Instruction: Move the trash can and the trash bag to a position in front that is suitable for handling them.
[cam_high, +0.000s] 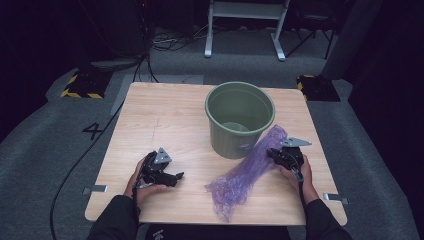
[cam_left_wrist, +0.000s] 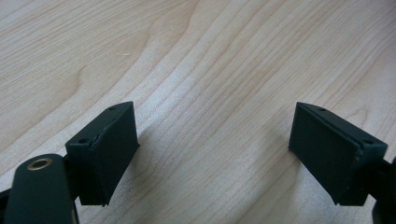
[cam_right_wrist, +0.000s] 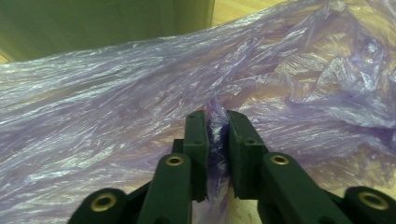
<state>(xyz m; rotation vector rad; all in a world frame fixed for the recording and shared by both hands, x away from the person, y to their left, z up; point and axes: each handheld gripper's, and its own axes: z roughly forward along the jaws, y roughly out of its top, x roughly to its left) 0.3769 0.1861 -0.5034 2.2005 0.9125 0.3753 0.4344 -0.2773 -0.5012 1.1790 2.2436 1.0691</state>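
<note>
While my left gripper (cam_high: 172, 176) sits low over bare wood well left of the green bucket (cam_high: 240, 119), its jaws stand spread wide with nothing between them; in the left gripper view I see just table grain between the two pads (cam_left_wrist: 109, 151). Moving right, the bucket stands upright near the middle of the table (cam_high: 165, 115), mouth open. The purple plastic bag (cam_high: 247, 172) lies just in front of the bucket and to its right, a long crumpled strip whose axis runs diagonally: its near end points toward my edge of the table, front of the bucket, and its far end rises toward the bucket's right flank, possibly touching the wall there. My right gripper (cam_high: 272, 152) is at that far end, right of the bucket, and in the right gripper view its jaws are pressed together on a fold of the film (cam_right_wrist: 215, 140). So the right hand has the bag; the loose near end lies closer to the left gripper, which I judge should take it next.
</note>
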